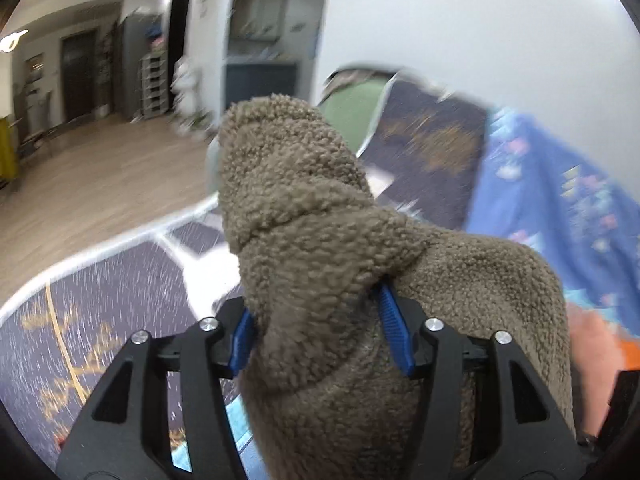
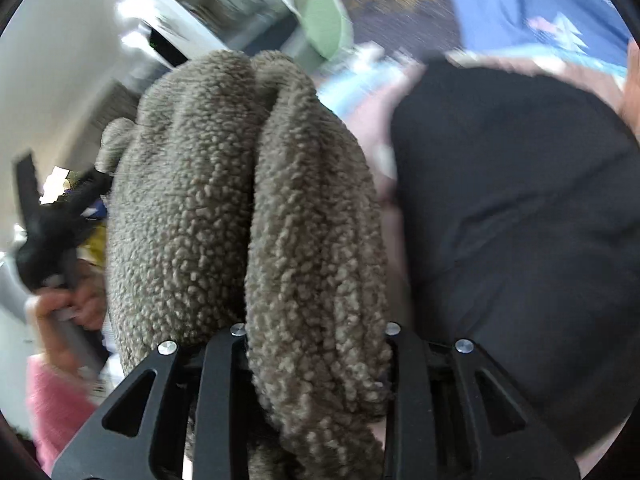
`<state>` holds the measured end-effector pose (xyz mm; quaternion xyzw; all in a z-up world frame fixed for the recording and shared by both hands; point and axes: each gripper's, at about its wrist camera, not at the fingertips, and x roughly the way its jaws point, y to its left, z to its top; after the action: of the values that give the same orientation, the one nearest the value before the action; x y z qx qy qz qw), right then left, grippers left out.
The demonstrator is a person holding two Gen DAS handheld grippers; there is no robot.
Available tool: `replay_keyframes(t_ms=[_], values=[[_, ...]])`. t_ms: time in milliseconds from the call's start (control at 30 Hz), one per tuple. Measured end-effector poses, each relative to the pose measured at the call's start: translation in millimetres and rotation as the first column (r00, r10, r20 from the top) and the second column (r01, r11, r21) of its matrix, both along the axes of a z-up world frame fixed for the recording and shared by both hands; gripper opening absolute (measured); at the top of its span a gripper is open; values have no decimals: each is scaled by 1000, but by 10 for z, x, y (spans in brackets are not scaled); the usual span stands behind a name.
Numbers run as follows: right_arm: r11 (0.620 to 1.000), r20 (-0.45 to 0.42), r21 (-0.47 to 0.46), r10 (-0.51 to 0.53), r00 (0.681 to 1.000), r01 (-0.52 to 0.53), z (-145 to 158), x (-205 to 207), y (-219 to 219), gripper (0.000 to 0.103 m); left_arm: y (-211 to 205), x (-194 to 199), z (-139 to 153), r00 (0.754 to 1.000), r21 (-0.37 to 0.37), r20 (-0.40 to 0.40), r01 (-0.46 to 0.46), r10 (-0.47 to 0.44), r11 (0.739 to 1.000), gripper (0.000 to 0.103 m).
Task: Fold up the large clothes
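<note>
A thick brown fleece garment point(image 1: 304, 216) fills the middle of both views. My left gripper point(image 1: 320, 320) is shut on a bunched fold of it, which stands up between the blue finger pads point(image 1: 394, 324) and drapes over to the right. My right gripper point(image 2: 316, 344) is shut on another bunched part of the same fleece point(image 2: 248, 208), its fingertips buried in the pile. Both hold the garment up off the dark patterned rug point(image 1: 120, 292). The left gripper point(image 2: 48, 224) shows blurred at the left edge of the right wrist view, held in a hand.
A blue patterned cloth point(image 1: 552, 200) and an orange cloth point(image 1: 600, 352) lie to the right on the rug. A green cushion point(image 1: 352, 116) stands behind. A black garment point(image 2: 520, 216) lies close on the right. Wooden floor point(image 1: 92, 184) stretches left.
</note>
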<state>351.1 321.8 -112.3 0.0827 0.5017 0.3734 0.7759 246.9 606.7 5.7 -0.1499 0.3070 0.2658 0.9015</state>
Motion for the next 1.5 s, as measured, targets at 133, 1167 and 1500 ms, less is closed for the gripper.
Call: replay_keyframes(t_ms=[133,1167,1500], values=[[992,141,-125,17,990,1,-199,-164,170,35,-260,353,-724,978,95,-207,37,-17,995,50],[961,547,-241,20,837,134,847,-1866,-929,83,-1686,-1367,-444,989,108,27,142,-146,984,101],[942,610,-256,-15,792,215,1016,-2546,-1754,94,-2691,-2107,-278,983,51,-42,182,-180,982,101]])
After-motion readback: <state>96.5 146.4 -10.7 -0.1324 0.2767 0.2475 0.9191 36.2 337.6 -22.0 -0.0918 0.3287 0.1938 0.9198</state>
